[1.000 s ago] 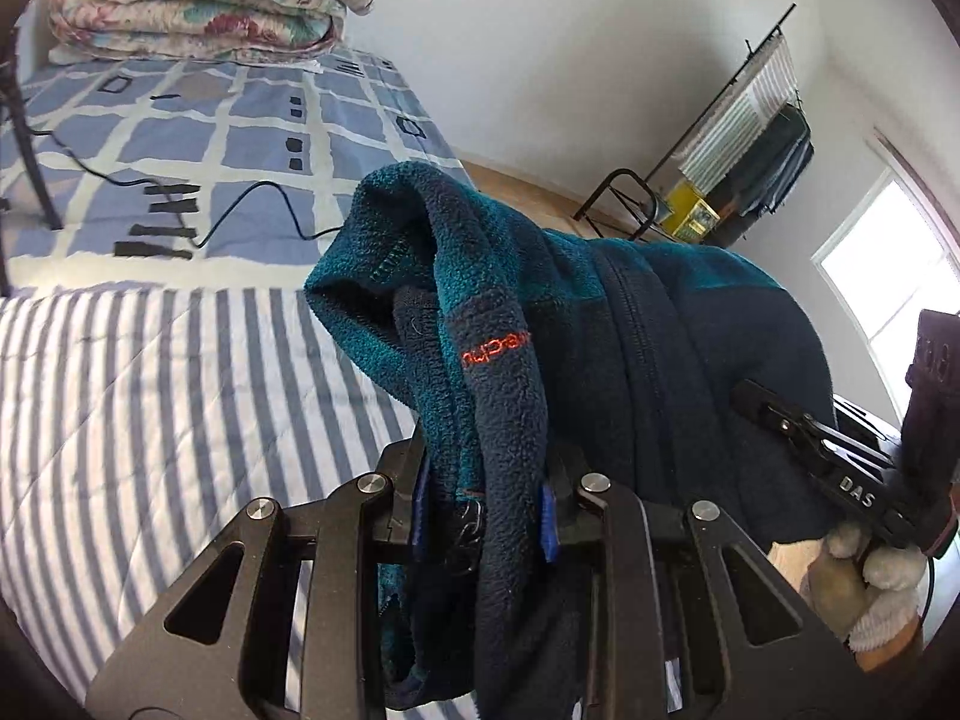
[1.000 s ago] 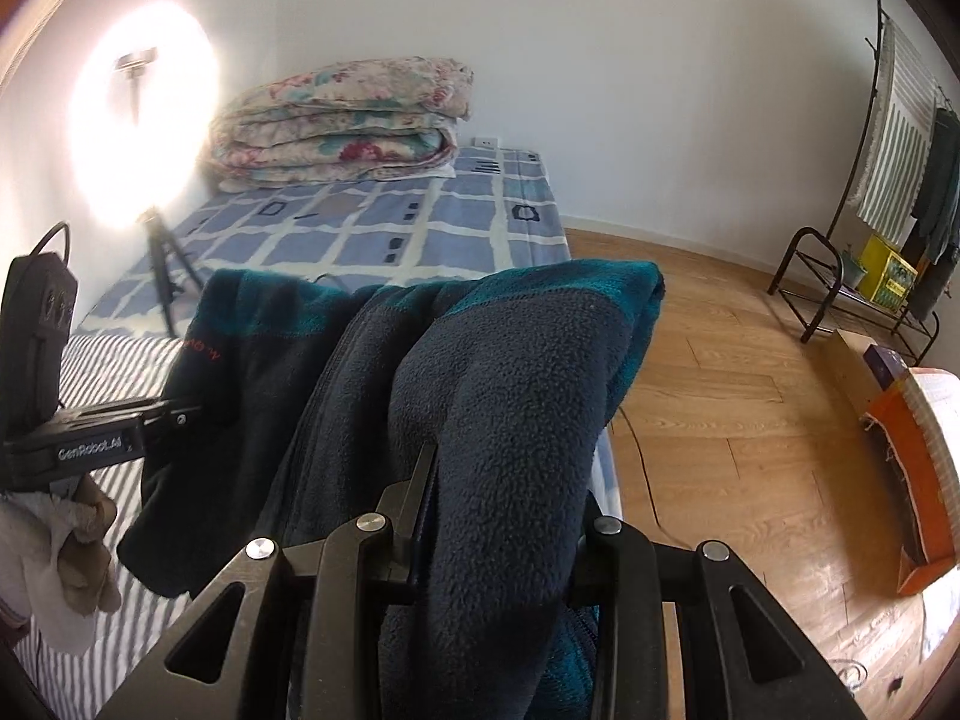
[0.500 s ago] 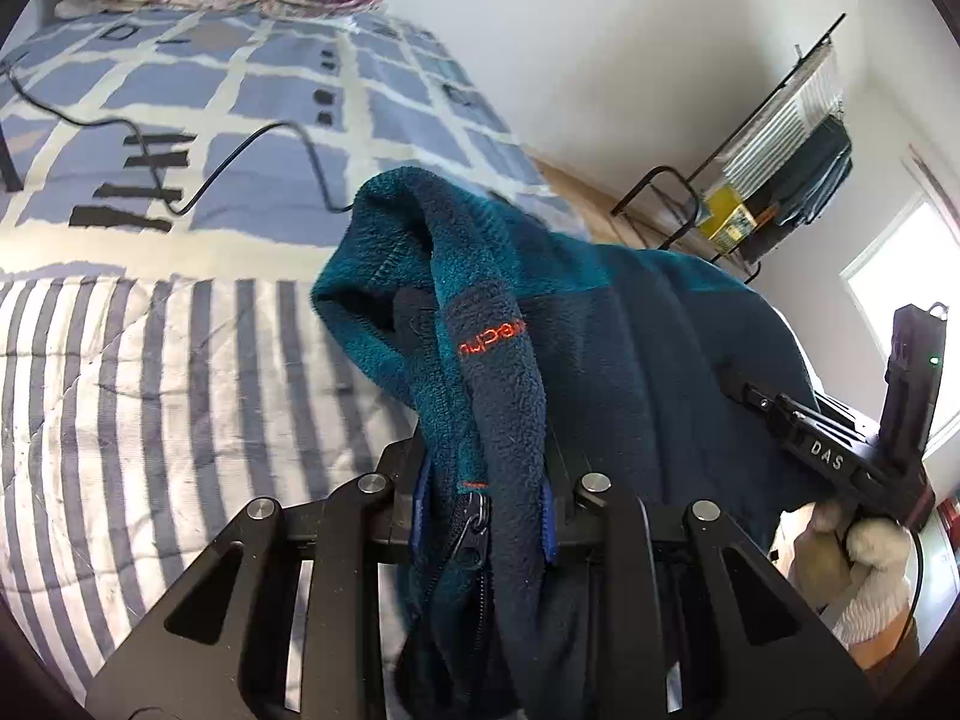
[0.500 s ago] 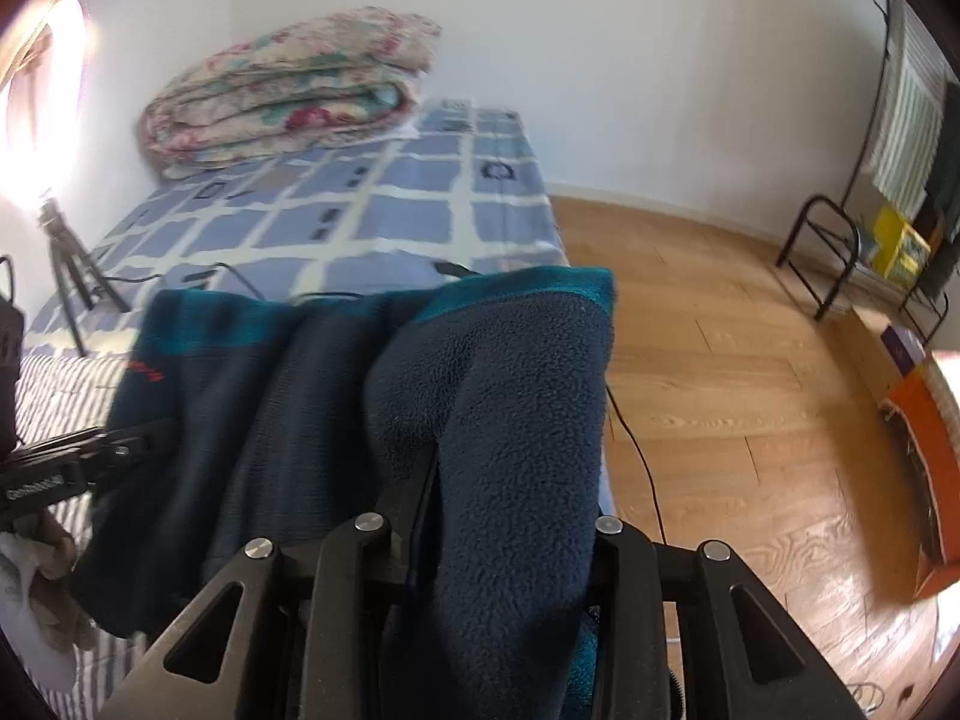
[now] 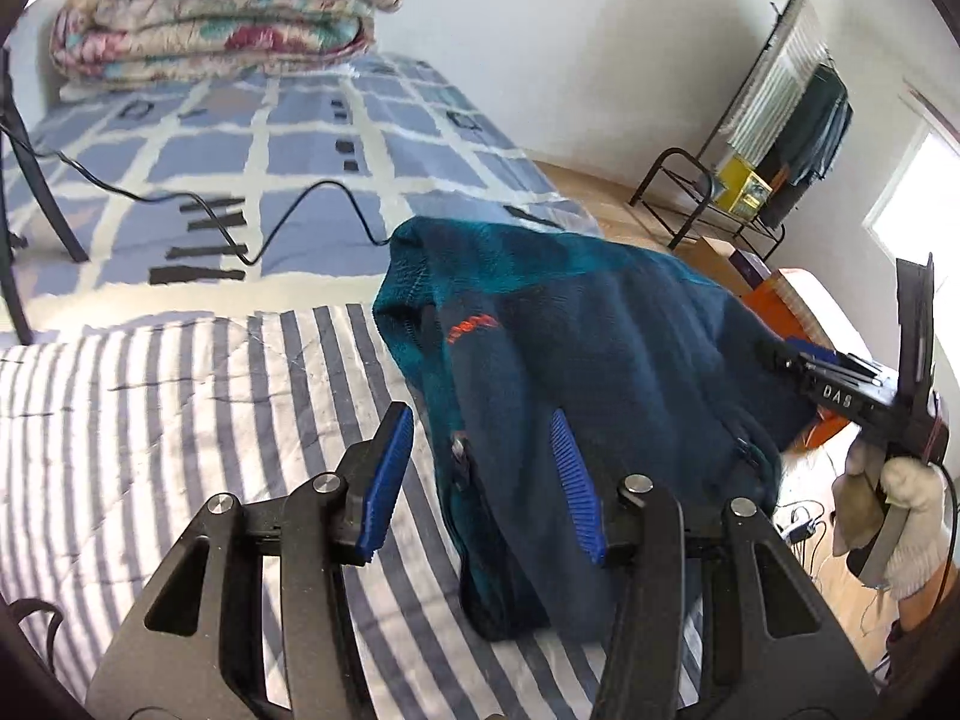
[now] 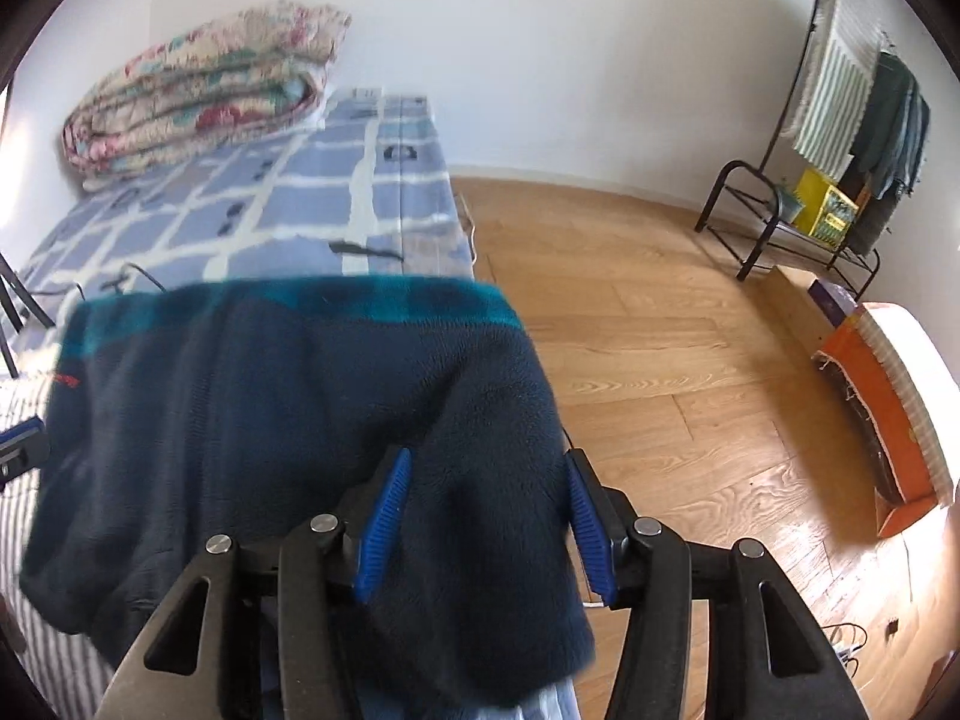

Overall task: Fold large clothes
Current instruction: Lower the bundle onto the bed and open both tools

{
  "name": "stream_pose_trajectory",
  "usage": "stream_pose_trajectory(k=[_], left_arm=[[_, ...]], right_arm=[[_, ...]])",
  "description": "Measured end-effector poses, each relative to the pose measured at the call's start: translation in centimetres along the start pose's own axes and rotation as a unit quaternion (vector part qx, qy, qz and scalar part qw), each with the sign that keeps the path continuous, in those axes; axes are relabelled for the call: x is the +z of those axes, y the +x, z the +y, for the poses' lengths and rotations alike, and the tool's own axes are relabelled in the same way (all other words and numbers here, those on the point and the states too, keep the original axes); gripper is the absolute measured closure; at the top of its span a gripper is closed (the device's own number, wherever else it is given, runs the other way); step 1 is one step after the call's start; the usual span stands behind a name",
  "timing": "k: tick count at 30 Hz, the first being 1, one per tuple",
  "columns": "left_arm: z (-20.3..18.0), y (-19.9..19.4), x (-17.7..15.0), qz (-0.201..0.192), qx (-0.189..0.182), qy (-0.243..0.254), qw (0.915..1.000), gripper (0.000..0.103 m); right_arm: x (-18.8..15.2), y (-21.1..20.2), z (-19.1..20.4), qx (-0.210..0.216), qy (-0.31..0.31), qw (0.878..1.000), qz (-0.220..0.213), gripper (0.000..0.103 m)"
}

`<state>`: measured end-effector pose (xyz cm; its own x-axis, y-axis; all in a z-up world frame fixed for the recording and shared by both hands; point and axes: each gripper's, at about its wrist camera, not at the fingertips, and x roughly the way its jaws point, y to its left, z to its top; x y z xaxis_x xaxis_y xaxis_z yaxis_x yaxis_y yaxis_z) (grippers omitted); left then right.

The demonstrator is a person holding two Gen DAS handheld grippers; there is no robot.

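A dark blue fleece jacket (image 5: 600, 360) with a teal collar lies in a heap on the striped blanket (image 5: 150, 420) on the bed (image 5: 300, 138), near the bed's edge by the wooden floor (image 6: 660, 360).

The left gripper (image 5: 483, 480) has just been opening its jaws. Its blue pads (image 5: 387, 480) stand apart. The zipper edge of the jacket is between them, and the right-hand pad looks like it rests against the fleece, but the left-hand pad is clear of it. The jacket is let go.

The right gripper (image 6: 486, 522) has also just been opening. A thick fold of the jacket sits between its blue pads (image 6: 384, 522), but they do not squeeze it.

In the left view, a hand in a pale glove (image 5: 900, 510) holds the other gripper at the right side.

A folded flowery quilt (image 5: 216, 18) sits at the far end of the bed. A black cable (image 5: 288, 210) lies across the checked sheet. A clothes rack (image 6: 840, 120) stands by the wall.
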<state>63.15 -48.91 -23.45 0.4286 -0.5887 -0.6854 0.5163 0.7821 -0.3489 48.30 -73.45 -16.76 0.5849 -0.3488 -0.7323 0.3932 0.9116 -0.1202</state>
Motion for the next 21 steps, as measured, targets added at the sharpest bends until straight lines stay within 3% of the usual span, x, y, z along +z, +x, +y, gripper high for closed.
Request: stream_pose_trajectory(k=[11,21], left_arm=[[-4.6,-11.4,-3.9,-0.029,-0.008,0.046,0.9985,0.055],[-9.3,-29.2,-9.1,-0.078,-0.007,0.064,0.9948,0.055]], right_arm=[[-3.9,-10.9,1.7,0.013,0.006,0.999,-0.040,0.049],[-8.9,-28.9,4.9,0.035,-0.001,0.996,-0.087,0.049]])
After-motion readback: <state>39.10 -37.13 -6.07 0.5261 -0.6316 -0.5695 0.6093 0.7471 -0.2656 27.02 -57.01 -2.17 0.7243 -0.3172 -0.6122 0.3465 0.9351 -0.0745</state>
